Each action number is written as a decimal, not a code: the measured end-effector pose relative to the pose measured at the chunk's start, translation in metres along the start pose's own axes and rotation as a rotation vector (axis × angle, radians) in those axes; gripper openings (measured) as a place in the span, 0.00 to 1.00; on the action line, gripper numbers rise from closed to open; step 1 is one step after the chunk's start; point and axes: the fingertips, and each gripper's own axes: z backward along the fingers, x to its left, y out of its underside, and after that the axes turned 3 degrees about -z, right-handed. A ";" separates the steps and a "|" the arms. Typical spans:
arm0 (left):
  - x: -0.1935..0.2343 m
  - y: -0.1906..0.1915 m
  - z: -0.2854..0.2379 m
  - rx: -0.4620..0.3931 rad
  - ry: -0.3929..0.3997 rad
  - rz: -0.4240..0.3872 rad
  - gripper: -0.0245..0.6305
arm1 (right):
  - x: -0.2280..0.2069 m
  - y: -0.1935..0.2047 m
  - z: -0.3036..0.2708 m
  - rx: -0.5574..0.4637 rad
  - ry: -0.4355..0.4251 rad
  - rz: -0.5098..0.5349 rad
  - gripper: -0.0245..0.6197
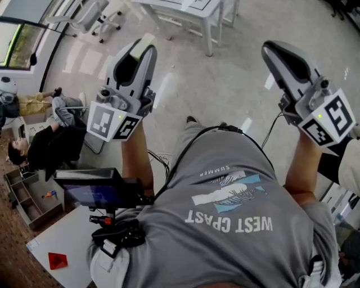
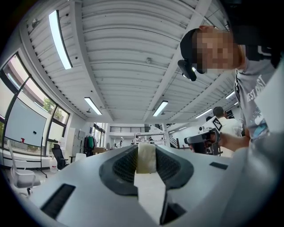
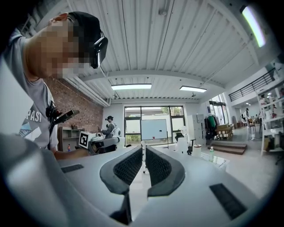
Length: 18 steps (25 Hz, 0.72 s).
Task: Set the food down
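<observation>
My left gripper (image 1: 142, 52) is raised in front of the person's chest, shut on a pale cream block of food (image 1: 145, 41). In the left gripper view the food (image 2: 146, 158) sits upright between the dark ribbed pads (image 2: 125, 165), pointing toward the ceiling and the far room. My right gripper (image 1: 277, 54) is held up on the other side, its jaws nearly together with nothing between them. In the right gripper view only a thin slit shows between the pads (image 3: 128, 166) of that gripper (image 3: 144, 160). Both grippers are well above the floor.
A white table (image 1: 194, 12) and office chairs (image 1: 84, 17) stand far ahead on the shiny floor. A seated person (image 1: 42, 147) and a compartmented box (image 1: 23, 198) are at the left. A white tabletop with a red triangle (image 1: 57, 261) lies at lower left, below a dark screen (image 1: 93, 189).
</observation>
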 end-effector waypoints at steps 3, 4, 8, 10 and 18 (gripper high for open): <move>0.010 0.003 -0.019 0.019 0.019 -0.018 0.19 | -0.017 0.005 -0.011 0.005 0.016 -0.020 0.05; 0.016 0.006 -0.025 0.022 0.026 -0.019 0.19 | -0.022 0.006 -0.017 0.006 0.019 -0.025 0.05; 0.038 0.016 -0.041 0.025 0.048 -0.010 0.19 | -0.037 0.011 -0.037 0.011 0.035 -0.034 0.05; 0.045 0.014 -0.044 0.021 0.061 -0.006 0.19 | -0.039 0.008 -0.041 0.010 0.051 -0.034 0.05; 0.086 0.007 -0.053 -0.003 0.118 0.000 0.19 | -0.040 -0.004 -0.076 0.006 0.104 -0.023 0.05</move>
